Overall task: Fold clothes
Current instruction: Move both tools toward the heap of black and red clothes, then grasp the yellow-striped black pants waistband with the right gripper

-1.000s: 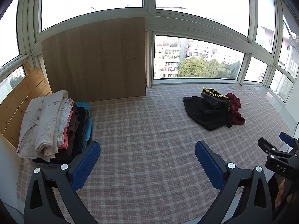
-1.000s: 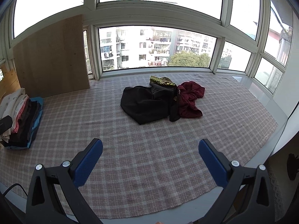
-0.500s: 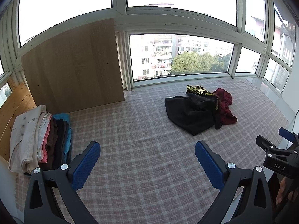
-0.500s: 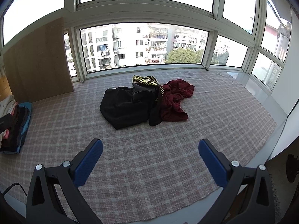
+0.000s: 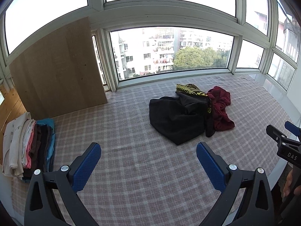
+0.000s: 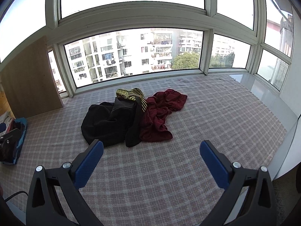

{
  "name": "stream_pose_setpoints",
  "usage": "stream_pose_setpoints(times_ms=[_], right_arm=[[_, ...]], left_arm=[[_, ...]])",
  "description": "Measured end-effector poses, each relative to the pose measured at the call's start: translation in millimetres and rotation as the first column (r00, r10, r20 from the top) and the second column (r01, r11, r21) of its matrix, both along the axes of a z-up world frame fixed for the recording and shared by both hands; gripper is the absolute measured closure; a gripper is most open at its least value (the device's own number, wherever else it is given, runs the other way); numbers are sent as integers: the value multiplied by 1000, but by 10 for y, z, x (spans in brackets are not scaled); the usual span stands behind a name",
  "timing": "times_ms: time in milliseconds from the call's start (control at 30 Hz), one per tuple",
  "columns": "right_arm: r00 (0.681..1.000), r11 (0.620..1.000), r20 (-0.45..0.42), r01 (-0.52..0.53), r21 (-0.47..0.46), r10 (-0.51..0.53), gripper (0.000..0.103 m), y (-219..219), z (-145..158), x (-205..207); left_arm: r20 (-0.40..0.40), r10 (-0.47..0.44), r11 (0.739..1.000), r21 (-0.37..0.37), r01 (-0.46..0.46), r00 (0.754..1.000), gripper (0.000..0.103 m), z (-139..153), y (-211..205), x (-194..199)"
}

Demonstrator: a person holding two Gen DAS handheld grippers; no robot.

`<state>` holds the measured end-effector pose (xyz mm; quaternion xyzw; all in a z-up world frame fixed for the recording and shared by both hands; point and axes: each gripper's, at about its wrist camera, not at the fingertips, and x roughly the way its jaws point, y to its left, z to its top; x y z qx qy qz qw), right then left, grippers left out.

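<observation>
**Two grippers empty, unfolded pile dead ahead**

Both spread wide, nothing held: left gripper [image 5: 148, 154] and right gripper [image 6: 151, 152] hover over bare checked cloth [image 6: 169, 179], short of the clothes.

Task items: heap of unfolded clothes mid-surface, black garment [image 6: 105, 124] in front, maroon garment [image 6: 160, 113] touching its right side, yellow-and-black striped piece [image 6: 129, 94] on top at the back. All crumpled and overlapping, so my read is the next step is picking one out (black is nearest and most exposed).

Folded stack [image 5: 28, 146] sits at the far left edge, well apart from the heap, against a wooden panel [image 5: 56, 67]. Likely parked there to keep the middle free as folding space.

Surface: wide window-bay platform covered by the pink-grey checked cloth, lying mostly flat. Windows [image 6: 131, 52] wrap round the back and right; apartment blocks and a tree outside. Bright daylight, so the black fabric's folds are hard to read.
</observation>
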<state>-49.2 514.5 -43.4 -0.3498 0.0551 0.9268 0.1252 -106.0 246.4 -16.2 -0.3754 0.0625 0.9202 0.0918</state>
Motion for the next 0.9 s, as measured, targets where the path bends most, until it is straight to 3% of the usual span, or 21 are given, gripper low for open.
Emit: stream_pose_setpoints(times_ms=[100,267,400,533,667,900], right_arm=[[999,999,30,-35,-15,36,0,198,-92,-158],[991,986,77,-103,-132,114,0,473,-339,-558],[981,978,93,-157,-137,170,3,512,-546,-973],[969,970,119,-200,-142,217,17,474,-757,-1421],[946,960,178,-251,-124,270,36,377,-983,-1859],[915,950,260,-284,-128,309,37,317,-1338,-2518]], left_arm=[[5,9,1000,-9,-9,1000,1,-55,159,-105],[41,-2,1000,-18,2,999,2,-181,403,-322],[74,-5,998,-62,10,997,2,-350,596,-569],[110,-13,994,-104,25,994,2,-543,732,-871],[155,2,995,-98,14,988,2,-755,775,-1198],[226,25,996,-91,-4,974,2,-1160,796,-1652]])
